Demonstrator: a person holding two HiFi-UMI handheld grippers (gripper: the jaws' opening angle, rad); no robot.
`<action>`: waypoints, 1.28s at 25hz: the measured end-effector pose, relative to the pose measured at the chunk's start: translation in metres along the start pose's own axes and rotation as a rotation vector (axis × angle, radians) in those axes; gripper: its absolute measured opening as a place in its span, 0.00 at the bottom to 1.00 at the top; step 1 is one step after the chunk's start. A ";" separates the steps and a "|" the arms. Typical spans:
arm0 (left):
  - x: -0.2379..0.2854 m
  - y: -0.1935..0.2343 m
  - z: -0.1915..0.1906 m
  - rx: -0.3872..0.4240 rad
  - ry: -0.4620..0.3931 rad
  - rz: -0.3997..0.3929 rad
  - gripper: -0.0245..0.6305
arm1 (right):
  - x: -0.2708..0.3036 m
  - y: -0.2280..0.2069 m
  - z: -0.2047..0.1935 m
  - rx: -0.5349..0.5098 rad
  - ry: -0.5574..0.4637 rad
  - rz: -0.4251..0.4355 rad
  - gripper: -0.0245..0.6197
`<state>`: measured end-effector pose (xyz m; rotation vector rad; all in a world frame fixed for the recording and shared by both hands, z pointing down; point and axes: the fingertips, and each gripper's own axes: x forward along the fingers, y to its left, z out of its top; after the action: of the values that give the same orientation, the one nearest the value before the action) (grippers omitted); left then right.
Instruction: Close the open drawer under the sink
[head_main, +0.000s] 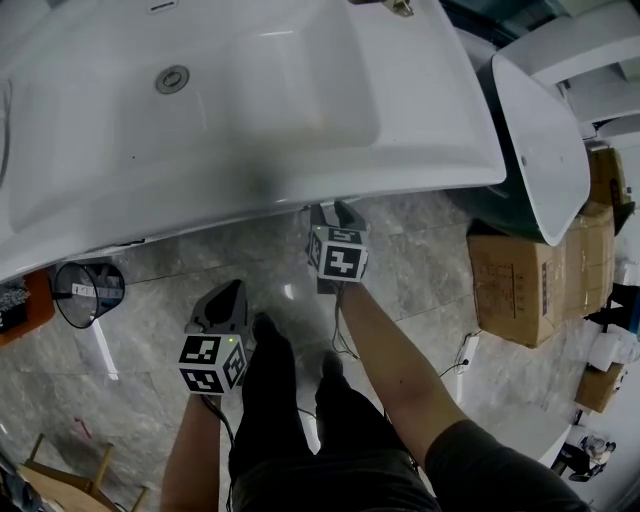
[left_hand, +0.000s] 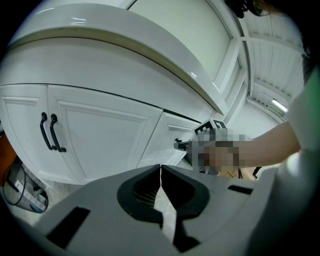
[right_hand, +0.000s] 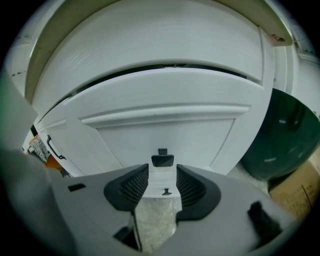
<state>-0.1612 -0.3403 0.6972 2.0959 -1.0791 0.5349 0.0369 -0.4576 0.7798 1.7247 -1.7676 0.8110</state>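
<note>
In the right gripper view the white drawer front (right_hand: 160, 120) fills the middle, under the sink's rim, with a dark gap along its top edge. Its small black handle (right_hand: 162, 160) sits right at the mouth of my right gripper (right_hand: 162, 170), whose jaws stand apart without pressing on it. From the head view the sink (head_main: 250, 100) hides the drawer, and the right gripper (head_main: 333, 212) reaches under its front edge. My left gripper (left_hand: 160, 168) is shut and empty, held back and to the left (head_main: 230, 292), and it looks at the drawer (left_hand: 167, 140) from the side.
Left of the drawer are white cabinet doors with two black handles (left_hand: 50, 132). A dark green tub (right_hand: 280, 140) stands to the drawer's right. Cardboard boxes (head_main: 515, 285) and a leaning white basin (head_main: 545, 150) are at the right, a wire bin (head_main: 88, 292) at the left.
</note>
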 end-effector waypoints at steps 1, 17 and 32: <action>-0.002 -0.003 -0.001 0.002 0.000 0.000 0.06 | -0.003 0.001 -0.003 0.003 0.005 0.008 0.30; -0.038 -0.094 -0.015 0.033 -0.062 0.011 0.06 | -0.121 -0.013 -0.013 0.044 -0.085 0.160 0.32; -0.146 -0.232 -0.029 0.005 -0.227 0.119 0.06 | -0.301 -0.030 -0.042 -0.071 -0.127 0.378 0.15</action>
<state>-0.0538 -0.1483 0.5316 2.1440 -1.3382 0.3612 0.0774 -0.2227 0.5884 1.4428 -2.2220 0.7923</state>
